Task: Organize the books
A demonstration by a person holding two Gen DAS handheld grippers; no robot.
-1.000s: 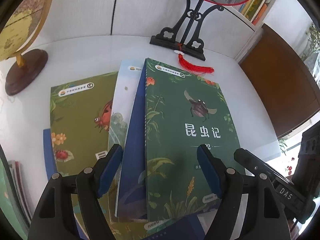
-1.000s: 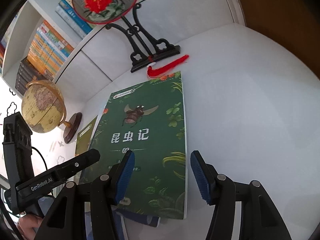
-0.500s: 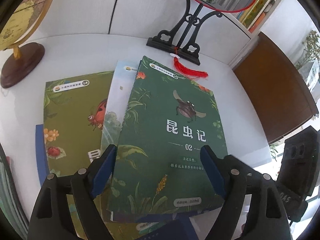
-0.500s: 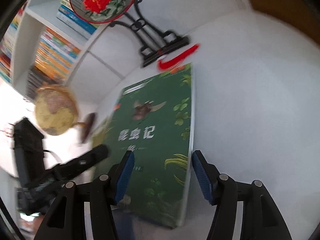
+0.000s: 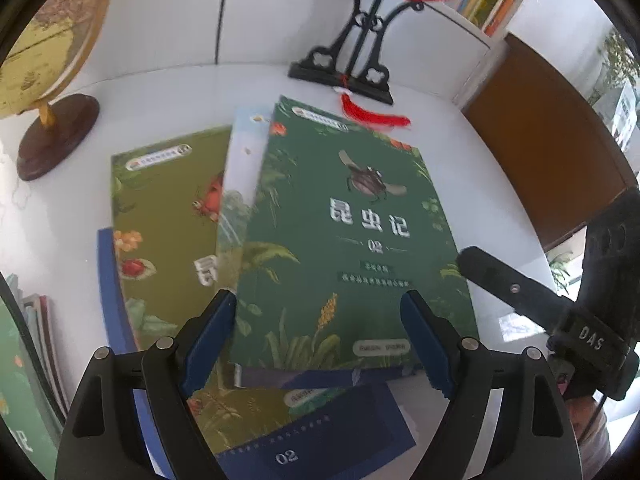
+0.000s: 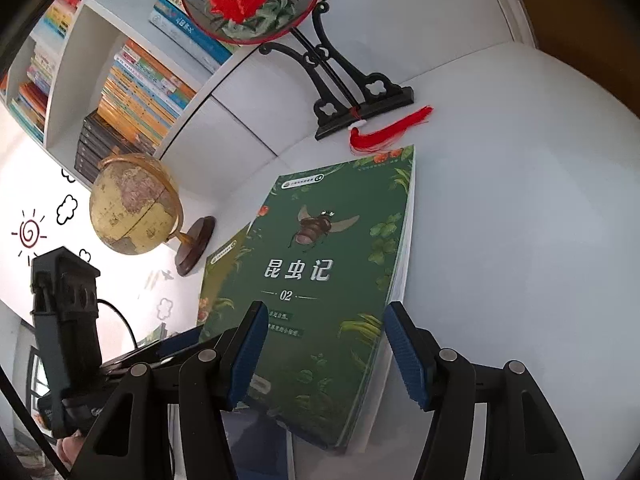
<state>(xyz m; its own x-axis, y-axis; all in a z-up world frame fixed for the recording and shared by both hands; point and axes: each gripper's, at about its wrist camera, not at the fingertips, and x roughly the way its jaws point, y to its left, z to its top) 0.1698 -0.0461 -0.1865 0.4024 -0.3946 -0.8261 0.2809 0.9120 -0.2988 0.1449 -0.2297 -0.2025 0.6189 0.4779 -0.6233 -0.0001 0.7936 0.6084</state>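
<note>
Nearest in the left wrist view, the left gripper (image 5: 320,340) hangs over the near end of the pile with its blue-padded jaws spread wide and nothing between them. Likewise the right gripper (image 6: 324,344) is wide open and empty, poised above the near right corner of the top book.

That dark green book (image 5: 352,240) lies flat on top, cover up, its long axis running near to far and leaning slightly left at the far end; its title reads upright from the near side, the spine on the left, the page edges on the right. Under it a navy book (image 5: 340,436) sticks out at the near end, and a pale blue book (image 5: 240,152) shows along the left. Further left an olive green book (image 5: 164,232) lies at a slight angle, partly covered. All rest on the white table (image 6: 520,220).

Beyond the pile a red tassel (image 5: 372,114) lies just past the top book's far edge, beside a black fan stand (image 5: 352,68). At far left stands a globe (image 6: 132,204).
</note>
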